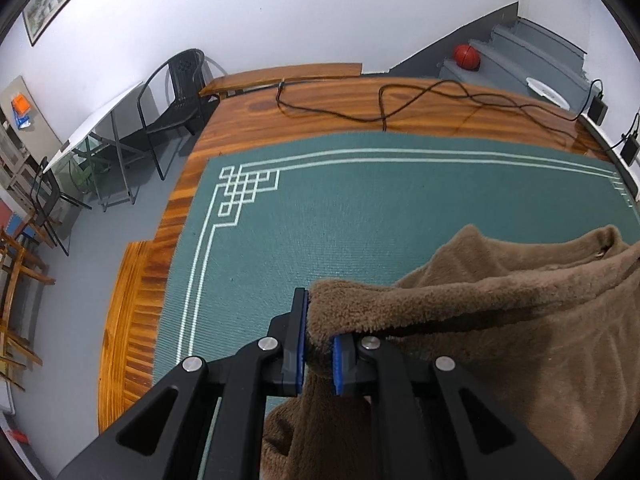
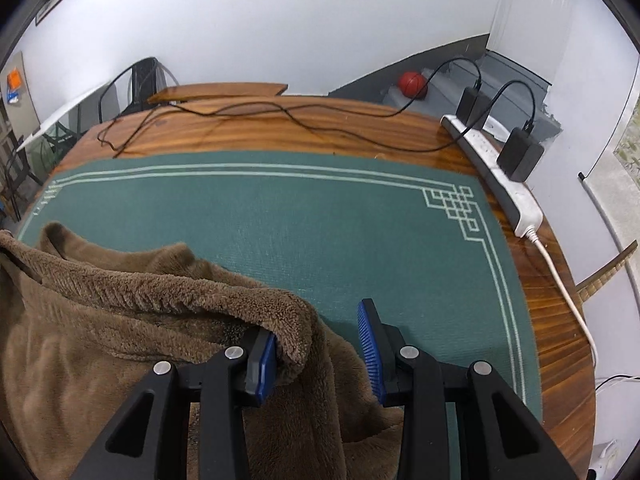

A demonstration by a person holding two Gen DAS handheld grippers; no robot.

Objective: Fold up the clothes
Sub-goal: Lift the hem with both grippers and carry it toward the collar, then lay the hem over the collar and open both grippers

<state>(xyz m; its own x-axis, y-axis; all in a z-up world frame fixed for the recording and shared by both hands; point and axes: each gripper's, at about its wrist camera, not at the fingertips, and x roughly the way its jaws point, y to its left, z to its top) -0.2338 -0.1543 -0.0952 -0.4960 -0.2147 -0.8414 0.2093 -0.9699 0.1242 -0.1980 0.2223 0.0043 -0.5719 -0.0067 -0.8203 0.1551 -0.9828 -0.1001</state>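
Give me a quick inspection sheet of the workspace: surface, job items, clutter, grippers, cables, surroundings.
Surface: wooden table under a green mat with white border lines.
Job's things: one brown fleece garment, bunched on the mat's near side.
Clutter: white power strip with two black adapters at the table edge.
Grippers: left gripper shut on a fleece edge; right gripper open, fleece draped over one finger.
Cables: black cable loose across the far wood.
Surroundings: black chair, orange ball on grey stairs.
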